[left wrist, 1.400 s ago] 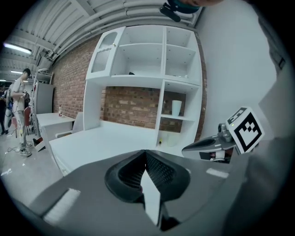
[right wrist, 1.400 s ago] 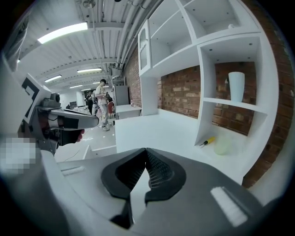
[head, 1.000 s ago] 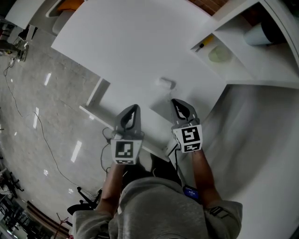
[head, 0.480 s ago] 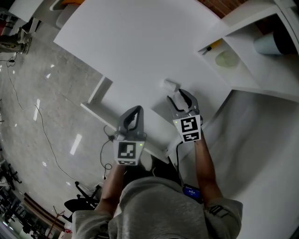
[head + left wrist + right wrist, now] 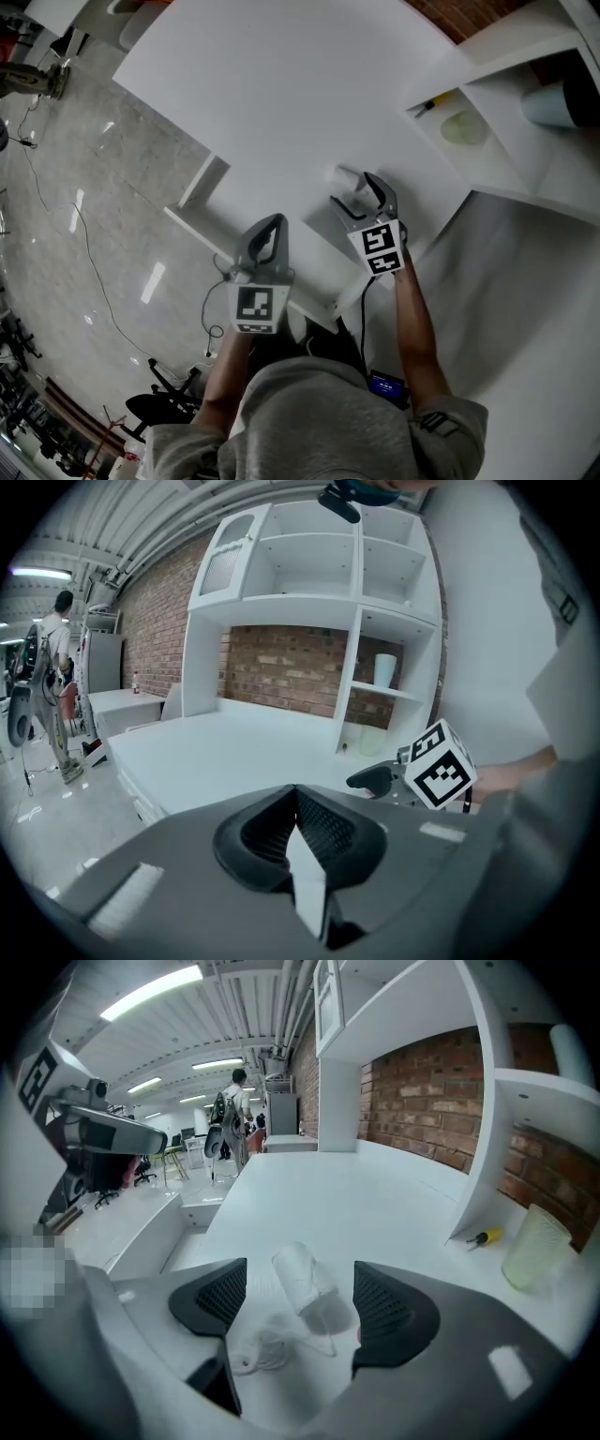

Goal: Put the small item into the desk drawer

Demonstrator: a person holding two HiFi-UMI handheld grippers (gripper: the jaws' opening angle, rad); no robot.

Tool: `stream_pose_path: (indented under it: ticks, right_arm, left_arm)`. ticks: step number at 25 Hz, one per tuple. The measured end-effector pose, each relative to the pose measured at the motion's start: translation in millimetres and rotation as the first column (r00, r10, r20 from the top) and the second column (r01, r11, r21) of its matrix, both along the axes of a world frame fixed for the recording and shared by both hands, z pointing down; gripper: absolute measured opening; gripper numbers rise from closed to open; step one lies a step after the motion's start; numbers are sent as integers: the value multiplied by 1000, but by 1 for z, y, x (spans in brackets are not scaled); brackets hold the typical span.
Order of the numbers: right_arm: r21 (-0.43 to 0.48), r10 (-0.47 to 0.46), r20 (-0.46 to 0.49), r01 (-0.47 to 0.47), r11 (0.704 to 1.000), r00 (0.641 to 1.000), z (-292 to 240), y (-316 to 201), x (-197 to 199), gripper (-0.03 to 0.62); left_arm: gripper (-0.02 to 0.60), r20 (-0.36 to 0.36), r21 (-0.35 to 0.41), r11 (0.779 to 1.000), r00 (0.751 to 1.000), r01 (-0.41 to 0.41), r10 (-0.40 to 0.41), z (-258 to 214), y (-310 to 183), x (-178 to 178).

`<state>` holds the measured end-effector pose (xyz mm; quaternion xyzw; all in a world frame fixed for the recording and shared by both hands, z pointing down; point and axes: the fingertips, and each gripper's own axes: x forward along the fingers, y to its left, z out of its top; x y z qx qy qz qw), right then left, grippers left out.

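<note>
**Right tongs spread wide over the item, left tongs waiting**

The right gripper [image 5: 358, 192] has just been opening its jaws and they now stand wide, one either side of the small white cylindrical item [image 5: 305, 1283], neither pad touching it. The item lies on the white desk top [image 5: 281, 94], towards its near right part, straight ahead of the right gripper and just beyond its tips. Its long axis runs nearly along the line the tongs point, skewed a little to the far left, so I judge the jaws would close across its narrow width. A thin white cord [image 5: 253, 1349] trails loose at its near left. The left gripper [image 5: 298, 841] hangs by the desk's near edge, jaws pressed together on nothing, well left of the item, so the right hand is the nearer.
</note>
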<state>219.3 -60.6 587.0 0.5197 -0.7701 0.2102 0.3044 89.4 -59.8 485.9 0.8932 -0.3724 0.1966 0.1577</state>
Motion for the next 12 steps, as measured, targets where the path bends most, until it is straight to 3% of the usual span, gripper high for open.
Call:
stream_pose_path:
  ticks: [8,12]
  right_arm:
    - [-45,-22,-9,22,999,1000,18,-7,2,357]
    - [-82,-45,-16,44,996,999,27,-7,-2,309]
  left_arm:
    - [12,6,-21,1000,1000,11,-11,9,-3,-2]
    - [12,11,-24,999,1000,22,-22,12,-7,-7]
